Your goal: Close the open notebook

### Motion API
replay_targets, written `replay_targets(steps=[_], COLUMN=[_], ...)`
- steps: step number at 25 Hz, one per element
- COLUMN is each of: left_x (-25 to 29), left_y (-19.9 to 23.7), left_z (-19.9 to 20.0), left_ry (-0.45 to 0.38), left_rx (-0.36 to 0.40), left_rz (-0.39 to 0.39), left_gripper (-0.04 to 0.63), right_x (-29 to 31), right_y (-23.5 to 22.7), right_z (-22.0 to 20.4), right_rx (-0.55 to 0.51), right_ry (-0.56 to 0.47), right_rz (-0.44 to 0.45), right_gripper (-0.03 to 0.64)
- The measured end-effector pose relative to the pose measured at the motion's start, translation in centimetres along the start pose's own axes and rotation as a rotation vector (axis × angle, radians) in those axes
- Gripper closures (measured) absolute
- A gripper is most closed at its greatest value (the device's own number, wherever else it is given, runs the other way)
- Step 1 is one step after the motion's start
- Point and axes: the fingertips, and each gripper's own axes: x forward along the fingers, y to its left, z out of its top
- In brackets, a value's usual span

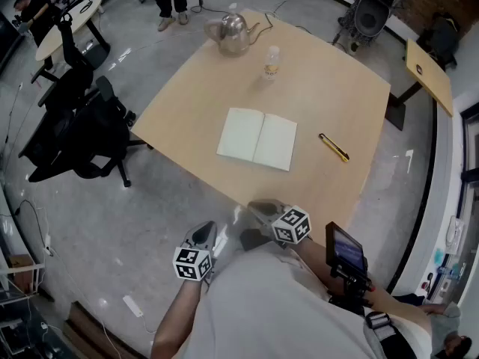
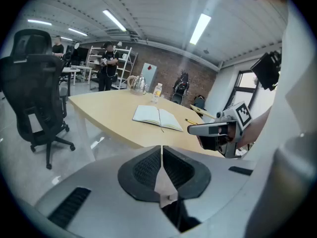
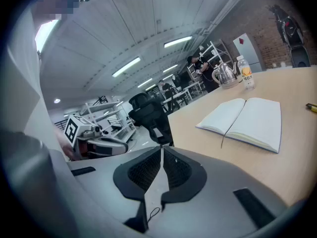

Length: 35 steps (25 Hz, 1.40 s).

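1. Notebook (image 1: 257, 138) lies open and flat, pages up, about mid-table and somewhat nearer the near edge. Neither gripper touches it.
2. Left gripper (image 1: 203, 232) has its jaws pressed together with nothing between them. It hangs over the floor, off the table's near edge, and tilts downward.
3. Right gripper (image 1: 258, 208) also has its jaws closed and empty. It sits just beside the near edge, closer to it than the left gripper. The two are side by side but apart.
4. In the left gripper view, the notebook (image 2: 157, 118) sits ahead past the table edge, and the right gripper (image 2: 213, 129) reaches in from the right.
5. In the right gripper view, the notebook (image 3: 247, 120) lies ahead and to the right with its spine running away from the camera. The left gripper (image 3: 99, 143) shows low at the left.
6. Table (image 1: 329, 88) is light wood with rounded edges.
7. Yellow tool (image 1: 334, 147) lies right of the notebook, apart from it, toward the right edge.
8. Bottle (image 1: 271, 63) stands upright beyond the notebook, toward the far edge.
9. Kettle (image 1: 230, 33) stands near the far corner, close to the bottle but not touching it.
10. Chair (image 1: 78, 122), black, stands on the floor off the left edge.
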Motion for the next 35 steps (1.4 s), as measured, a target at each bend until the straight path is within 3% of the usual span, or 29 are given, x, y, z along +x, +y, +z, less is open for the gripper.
replay_targets(steps=[8, 18, 21, 26, 35], left_x=[6.7, 13.0, 13.7, 13.4, 16.5], left_y=[-0.2, -2.8, -3.8, -2.9, -5.9], left_z=[5.8, 11.1, 10.5, 5.8, 6.0], left_ry=[0.059, 0.155, 0.186, 0.188, 0.259], left_rx=[0.096, 0.256, 0.305, 0.379, 0.6], left_rz=[-0.078, -0.241, -0.305, -0.379, -0.551], left_gripper=[0.578, 0.578, 0.578, 0.578, 0.578], right_x=[0.0, -2.5, -3.8, -4.4, -7.8], right_y=[-6.2, -11.2, -11.8, -10.9, -12.2], right_z=[3.7, 5.7, 4.9, -0.3, -1.3], right_rx=[0.037, 0.124, 0.141, 0.143, 0.227], right_ry=[-0.054, -0.157, -0.187, -0.219, -0.311], right_rz=[-0.057, -0.184, -0.241, -0.353, -0.593], right_gripper=[0.589, 0.589, 0.589, 0.589, 0.589])
